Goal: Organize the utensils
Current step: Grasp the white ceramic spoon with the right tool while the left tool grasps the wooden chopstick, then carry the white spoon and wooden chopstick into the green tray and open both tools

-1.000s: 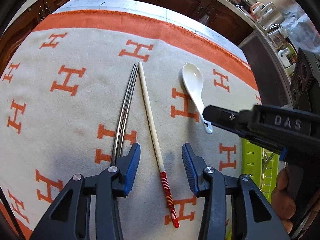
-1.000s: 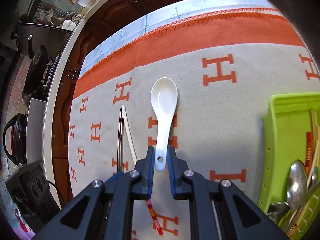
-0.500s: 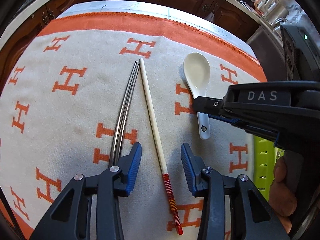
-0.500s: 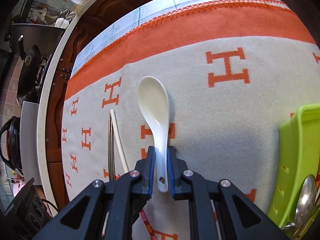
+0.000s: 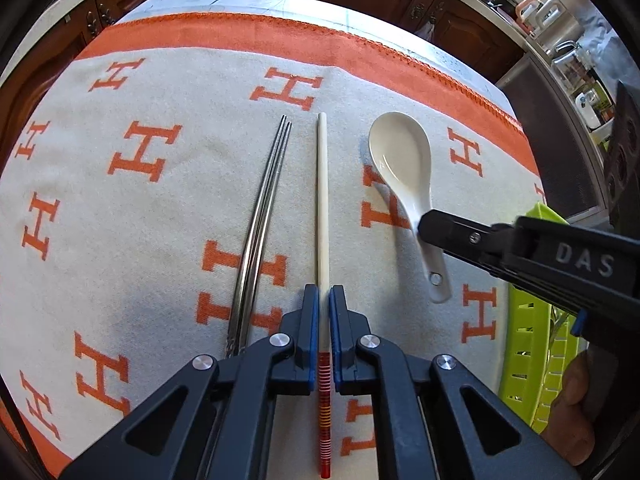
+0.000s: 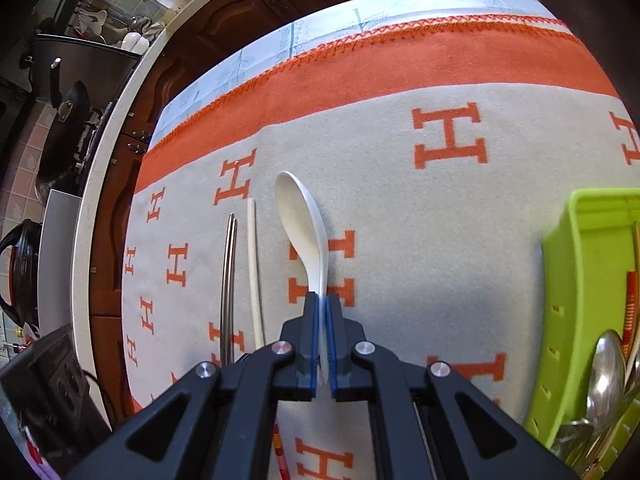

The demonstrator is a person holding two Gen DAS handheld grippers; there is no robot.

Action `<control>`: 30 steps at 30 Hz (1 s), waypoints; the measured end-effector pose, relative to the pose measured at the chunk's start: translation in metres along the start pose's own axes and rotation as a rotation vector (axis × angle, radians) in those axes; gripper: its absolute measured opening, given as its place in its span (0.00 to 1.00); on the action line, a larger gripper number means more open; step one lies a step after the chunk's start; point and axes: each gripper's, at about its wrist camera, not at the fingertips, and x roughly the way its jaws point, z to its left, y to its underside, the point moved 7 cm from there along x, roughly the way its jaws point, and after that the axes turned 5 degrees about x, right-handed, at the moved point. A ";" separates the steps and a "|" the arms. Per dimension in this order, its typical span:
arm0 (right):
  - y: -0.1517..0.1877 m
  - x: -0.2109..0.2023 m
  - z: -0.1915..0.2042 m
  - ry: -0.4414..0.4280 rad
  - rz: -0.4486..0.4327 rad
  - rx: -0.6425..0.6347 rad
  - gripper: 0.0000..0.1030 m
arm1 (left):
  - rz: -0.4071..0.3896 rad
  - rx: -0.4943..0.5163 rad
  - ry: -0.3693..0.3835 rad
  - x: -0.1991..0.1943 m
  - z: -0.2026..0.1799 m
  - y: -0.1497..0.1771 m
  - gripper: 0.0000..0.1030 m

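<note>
Left gripper (image 5: 324, 300) newly clamps chopstick (image 5: 321, 200); right gripper (image 6: 321, 308) clamps spoon (image 6: 306, 232) beside basket (image 6: 576, 264).

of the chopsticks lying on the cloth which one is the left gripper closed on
The cream wooden chopstick with the red-striped end: the left gripper is shut on it. The metal chopsticks lie untouched beside it, on the side away from the white spoon.

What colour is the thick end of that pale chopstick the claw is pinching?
Red with thin yellow and white stripes on the chopstick, clearest in the left wrist view.

Bare cloth (image 6: 432, 240) between spoon (image 6: 304, 232) and green basket (image 6: 576, 280); steel chopsticks (image 5: 260, 224) crowd left side.
</note>
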 end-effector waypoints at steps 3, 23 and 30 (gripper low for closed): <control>0.007 -0.014 -0.001 -0.022 -0.014 0.014 0.03 | -0.003 -0.001 0.018 -0.007 0.000 0.002 0.03; 0.069 -0.139 -0.092 0.009 -0.203 0.222 0.02 | 0.004 0.207 0.230 -0.075 -0.108 -0.001 0.03; 0.103 -0.156 -0.154 0.092 -0.222 0.343 0.02 | 0.090 0.314 0.276 -0.064 -0.170 0.022 0.03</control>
